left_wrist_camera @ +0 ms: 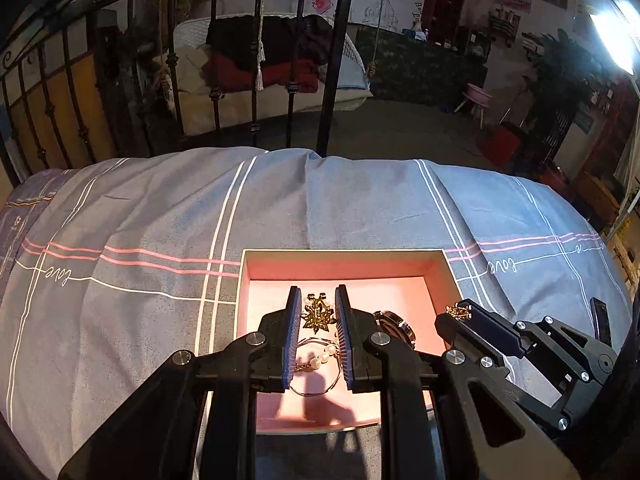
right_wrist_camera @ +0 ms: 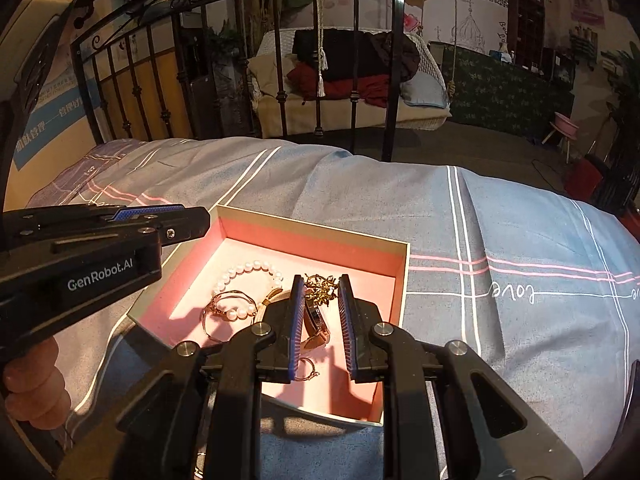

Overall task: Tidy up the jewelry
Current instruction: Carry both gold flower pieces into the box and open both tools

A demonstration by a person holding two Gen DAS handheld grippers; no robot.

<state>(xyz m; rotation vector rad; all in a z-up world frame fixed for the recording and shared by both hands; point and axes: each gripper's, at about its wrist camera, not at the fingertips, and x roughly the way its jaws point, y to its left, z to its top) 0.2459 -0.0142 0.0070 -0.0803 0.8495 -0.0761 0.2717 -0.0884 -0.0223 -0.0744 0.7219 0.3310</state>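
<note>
A pink-lined jewelry box [left_wrist_camera: 344, 258] [right_wrist_camera: 316, 248] lies on the blue bedspread. In it are a gold flower brooch [left_wrist_camera: 317, 314], a pearl bracelet [right_wrist_camera: 248, 270], a gold bangle with pearls [left_wrist_camera: 316, 360] [right_wrist_camera: 228, 312], a watch [left_wrist_camera: 394, 326] [right_wrist_camera: 314, 322] and a small ring [right_wrist_camera: 306, 368]. My left gripper [left_wrist_camera: 318, 300] is open over the box, jaws on either side of the brooch. My right gripper [right_wrist_camera: 322, 286] hovers over the box's right part with a gold brooch [right_wrist_camera: 320, 286] [left_wrist_camera: 459, 312] at its tips; the jaws stand apart.
The blue plaid bedspread [left_wrist_camera: 160, 216] covers the bed all around the box. A black iron bed frame [left_wrist_camera: 256, 80] stands at the far edge. A hand [right_wrist_camera: 36, 388] holds the left gripper at the left.
</note>
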